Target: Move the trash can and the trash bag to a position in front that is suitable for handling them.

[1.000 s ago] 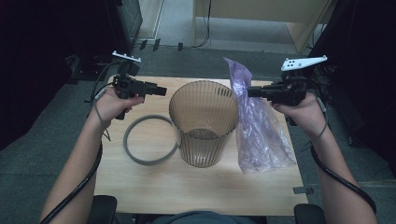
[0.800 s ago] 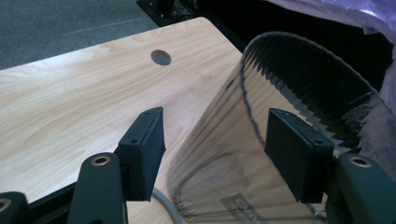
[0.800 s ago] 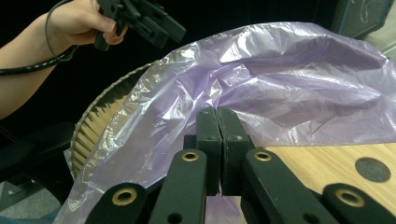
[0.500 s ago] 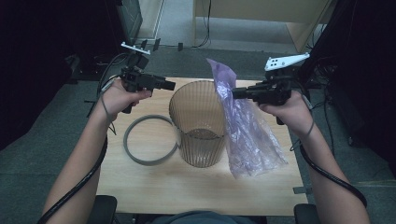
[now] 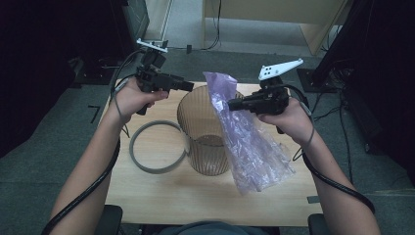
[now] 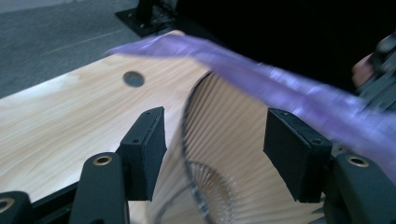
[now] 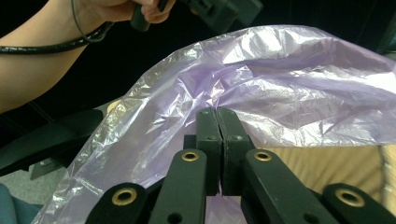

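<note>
A ribbed, see-through brown bin [image 5: 205,132] stands upright in the middle of the wooden table [image 5: 161,196]. A purple plastic bag [image 5: 244,142] hangs over the bin's right side, its lower end lying on the table. My right gripper [image 5: 230,104] is shut on the bag's upper part; in the right gripper view the jaws meet on the purple film [image 7: 280,93]. My left gripper [image 5: 190,86] hovers above the bin's far-left rim, open and holding nothing. In the left gripper view the bin's rim [image 6: 196,98] and the bag [image 6: 299,93] lie beyond the spread jaws.
A grey ring [image 5: 157,147] lies flat on the table, left of the bin. The table has a round cable hole [image 6: 134,78] near its far edge. Dark furniture and cables stand around the table, with a wooden cabinet [image 5: 274,19] at the back.
My right gripper has carried the bag's top to the left, over the bin's rim. My left gripper has risen and moved right, toward the bin.
</note>
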{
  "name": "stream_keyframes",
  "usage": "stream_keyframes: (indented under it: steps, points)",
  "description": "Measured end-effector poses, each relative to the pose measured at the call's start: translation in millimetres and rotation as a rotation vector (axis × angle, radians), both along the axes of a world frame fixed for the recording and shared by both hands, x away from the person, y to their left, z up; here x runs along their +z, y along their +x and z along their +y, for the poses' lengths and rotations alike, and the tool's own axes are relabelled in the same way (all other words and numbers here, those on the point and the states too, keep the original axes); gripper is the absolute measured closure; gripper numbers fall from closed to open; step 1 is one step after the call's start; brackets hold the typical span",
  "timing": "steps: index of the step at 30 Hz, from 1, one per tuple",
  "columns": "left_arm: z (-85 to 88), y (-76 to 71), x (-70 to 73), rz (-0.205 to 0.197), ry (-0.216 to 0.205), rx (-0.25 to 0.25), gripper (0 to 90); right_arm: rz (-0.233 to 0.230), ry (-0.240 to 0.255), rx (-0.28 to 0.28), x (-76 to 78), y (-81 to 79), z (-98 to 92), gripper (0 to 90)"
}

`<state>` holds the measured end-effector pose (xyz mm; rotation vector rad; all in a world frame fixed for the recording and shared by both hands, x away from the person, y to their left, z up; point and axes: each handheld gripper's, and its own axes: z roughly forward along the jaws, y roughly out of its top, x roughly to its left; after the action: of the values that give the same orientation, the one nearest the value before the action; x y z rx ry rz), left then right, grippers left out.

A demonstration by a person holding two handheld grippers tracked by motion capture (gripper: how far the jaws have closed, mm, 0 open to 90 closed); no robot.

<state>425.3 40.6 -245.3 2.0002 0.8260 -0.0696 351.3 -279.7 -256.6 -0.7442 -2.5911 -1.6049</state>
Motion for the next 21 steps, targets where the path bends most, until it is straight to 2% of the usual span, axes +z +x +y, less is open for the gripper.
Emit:
stream_keyframes:
  steps: [12,21]
  points:
    - [-29.5,1.3,18.7,-0.045,0.019,-0.039,38.0,0.003,-0.022,0.046,-2.0,-5.5,15.8,90.0]
    - [-47.9,1.4,14.0,-0.046,0.019,-0.07,38.0,0.012,-0.018,0.082,-2.5,-11.0,21.6,89.9]
